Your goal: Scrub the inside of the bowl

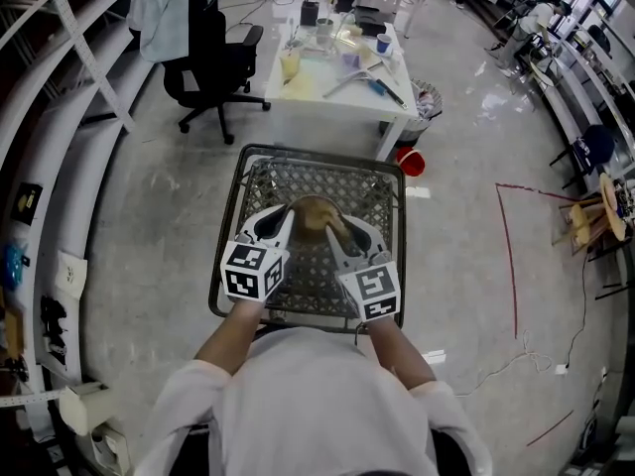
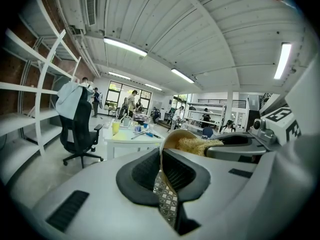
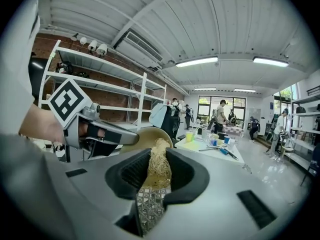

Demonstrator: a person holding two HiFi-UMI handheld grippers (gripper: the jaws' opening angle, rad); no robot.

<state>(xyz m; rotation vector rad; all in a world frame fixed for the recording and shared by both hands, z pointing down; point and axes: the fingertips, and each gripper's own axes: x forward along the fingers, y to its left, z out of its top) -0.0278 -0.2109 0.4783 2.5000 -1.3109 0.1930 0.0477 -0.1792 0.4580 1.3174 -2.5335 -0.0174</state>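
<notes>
A tan bowl (image 1: pixel 316 211) hangs over the wire-mesh table (image 1: pixel 260 184), held between both grippers. My left gripper (image 1: pixel 286 218) is shut on the bowl's rim. In the left gripper view the thin rim (image 2: pixel 161 156) runs between its dark pads, and the bowl (image 2: pixel 172 136) opens to the right. My right gripper (image 1: pixel 342 231) is shut on a straw-coloured fibre scrubber (image 3: pixel 158 166). The scrubber's far end reaches into the bowl (image 3: pixel 142 136). That scrubber (image 2: pixel 197 144) also shows inside the bowl in the left gripper view, in front of the right gripper's jaws.
Beyond the mesh table stands a white table (image 1: pixel 337 87) with cups and tools. A black office chair (image 1: pixel 213 62) draped with cloth is to its left. A red bucket (image 1: pixel 411 162) sits on the floor. White shelving (image 1: pixel 60 117) lines the left side.
</notes>
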